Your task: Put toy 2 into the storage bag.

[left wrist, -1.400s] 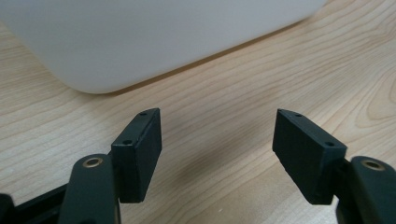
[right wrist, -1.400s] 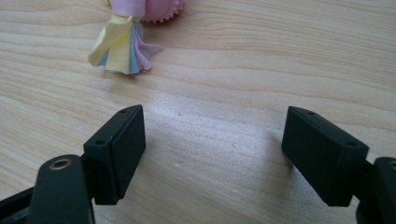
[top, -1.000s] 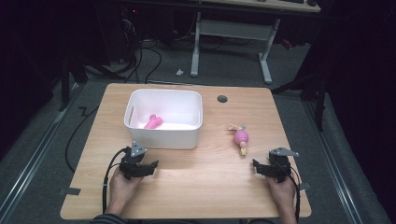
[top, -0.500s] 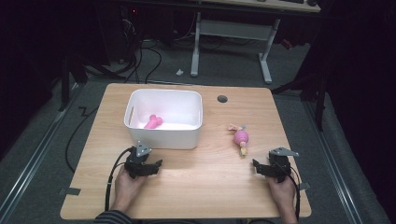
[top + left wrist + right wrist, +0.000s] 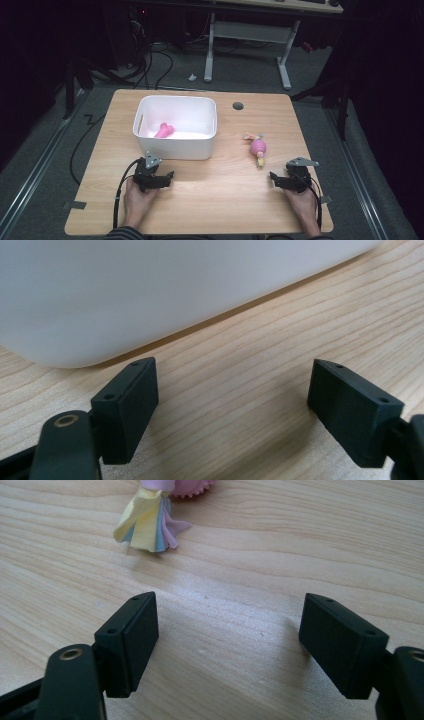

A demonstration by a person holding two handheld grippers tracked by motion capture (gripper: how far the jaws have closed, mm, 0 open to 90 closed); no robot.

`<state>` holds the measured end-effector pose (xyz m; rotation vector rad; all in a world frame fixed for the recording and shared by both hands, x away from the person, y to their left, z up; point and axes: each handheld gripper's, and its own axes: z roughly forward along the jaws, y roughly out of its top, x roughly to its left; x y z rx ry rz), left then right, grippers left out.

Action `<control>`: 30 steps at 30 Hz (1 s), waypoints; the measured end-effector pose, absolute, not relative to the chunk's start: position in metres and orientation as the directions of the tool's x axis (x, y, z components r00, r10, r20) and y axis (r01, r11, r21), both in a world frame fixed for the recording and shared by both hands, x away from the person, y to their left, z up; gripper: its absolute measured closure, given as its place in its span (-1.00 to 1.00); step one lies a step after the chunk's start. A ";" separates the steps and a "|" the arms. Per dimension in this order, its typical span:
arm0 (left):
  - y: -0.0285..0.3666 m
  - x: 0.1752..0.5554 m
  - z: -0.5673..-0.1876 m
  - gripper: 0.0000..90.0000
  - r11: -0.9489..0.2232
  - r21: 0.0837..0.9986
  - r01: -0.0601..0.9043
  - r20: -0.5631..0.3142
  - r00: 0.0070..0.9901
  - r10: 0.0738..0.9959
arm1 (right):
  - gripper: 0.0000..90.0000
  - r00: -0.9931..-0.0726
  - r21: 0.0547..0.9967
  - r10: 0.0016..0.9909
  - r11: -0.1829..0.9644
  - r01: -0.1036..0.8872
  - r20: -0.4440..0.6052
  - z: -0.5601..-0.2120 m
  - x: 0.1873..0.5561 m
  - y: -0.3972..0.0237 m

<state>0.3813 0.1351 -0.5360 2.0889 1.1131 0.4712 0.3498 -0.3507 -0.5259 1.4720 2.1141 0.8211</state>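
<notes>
Both grippers rest low on the table (image 5: pixel 210 200) near its front edge, each in a hand. The left gripper (image 5: pixel 159 178) sits just before the white bin (image 5: pixel 175 147); its jaws have just been opening and stand apart with bare wood between them. The right gripper (image 5: pixel 278 181) has just been narrowing its jaws, yet they remain apart and empty.

The pink toy (image 5: pixel 258 148) lies on the table right of the bin, ahead of the right gripper and apart from it.

Judgement: the reach for the toy has not begun; next, the right gripper must advance and straddle it.

The bin holds one pink object (image 5: pixel 163 130), possibly a similar toy.
</notes>
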 end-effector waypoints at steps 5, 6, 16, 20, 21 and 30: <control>0.135 0.381 -0.536 -0.56 -0.376 0.733 0.567 -0.012 0.564 0.826 | -0.26 -0.325 0.678 0.944 0.203 0.706 0.056 -0.521 0.347 -0.355; 0.135 0.381 -0.536 -0.57 -0.377 0.732 0.567 -0.012 0.564 0.825 | -0.24 -0.320 0.688 0.945 0.192 0.700 0.062 -0.518 0.346 -0.357; 0.134 0.382 -0.536 -0.66 -0.381 0.729 0.569 -0.012 0.566 0.824 | -0.26 -0.341 0.730 0.938 0.192 0.656 0.059 -0.488 0.356 -0.342; 0.134 0.382 -0.536 -0.66 -0.381 0.729 0.569 -0.014 0.568 0.823 | -0.25 -0.352 0.712 0.933 0.201 0.673 0.070 -0.479 0.366 -0.333; 0.134 0.381 -0.536 -0.67 -0.382 0.728 0.569 -0.013 0.568 0.823 | -0.25 -0.356 0.707 0.933 0.216 0.673 0.055 -0.474 0.371 -0.327; 0.134 0.381 -0.536 -0.67 -0.382 0.728 0.569 -0.013 0.569 0.822 | -0.39 -0.347 0.684 0.938 0.258 0.683 -0.008 -0.468 0.398 -0.308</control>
